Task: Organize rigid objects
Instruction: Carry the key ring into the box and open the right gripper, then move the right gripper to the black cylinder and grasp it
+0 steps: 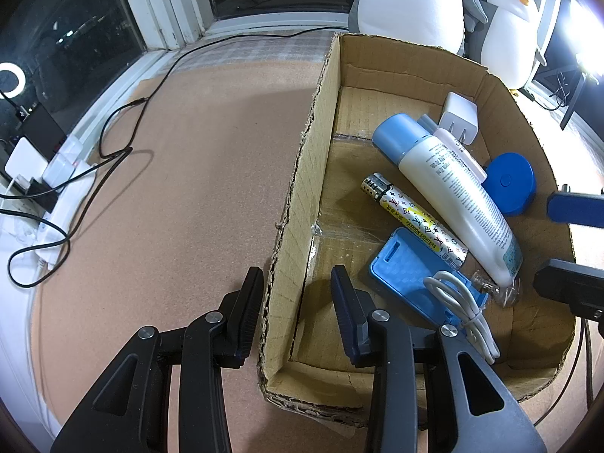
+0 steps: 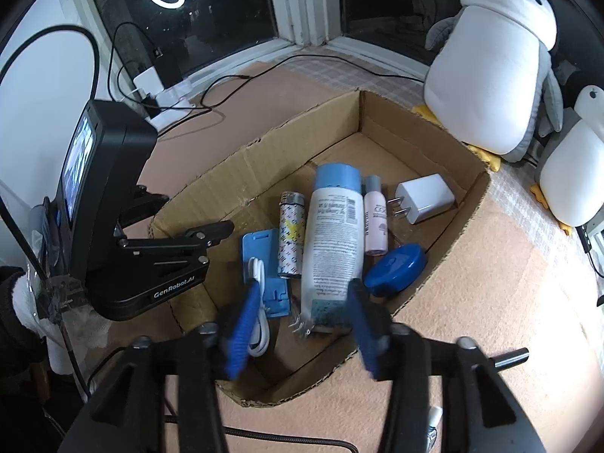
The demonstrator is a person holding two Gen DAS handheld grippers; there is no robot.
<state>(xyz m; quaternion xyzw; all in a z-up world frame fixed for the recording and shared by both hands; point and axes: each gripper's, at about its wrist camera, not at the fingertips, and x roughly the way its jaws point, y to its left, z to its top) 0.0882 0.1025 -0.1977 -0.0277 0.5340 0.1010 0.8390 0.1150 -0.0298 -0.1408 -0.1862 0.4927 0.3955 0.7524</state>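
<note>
Our left gripper (image 1: 296,307) clamps the cardboard box's (image 1: 298,173) left wall. Inside the box lie a blue stand (image 2: 264,264), lighter (image 2: 290,239) and tube (image 2: 330,234). Our right gripper (image 2: 302,324), jaws apart and empty, straddles the tube's crimped end; we judge placing done, withdrawal next.

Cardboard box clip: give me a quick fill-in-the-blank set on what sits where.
1. The left hand-held gripper straddles the ___ of the cardboard box.
2. The white tube has a cap coloured ___.
3. The white charger plug lies beside the small ___ bottle.
4. Behind the box stand two plush ___.

Missing words: wall; blue; pink; penguins
</note>
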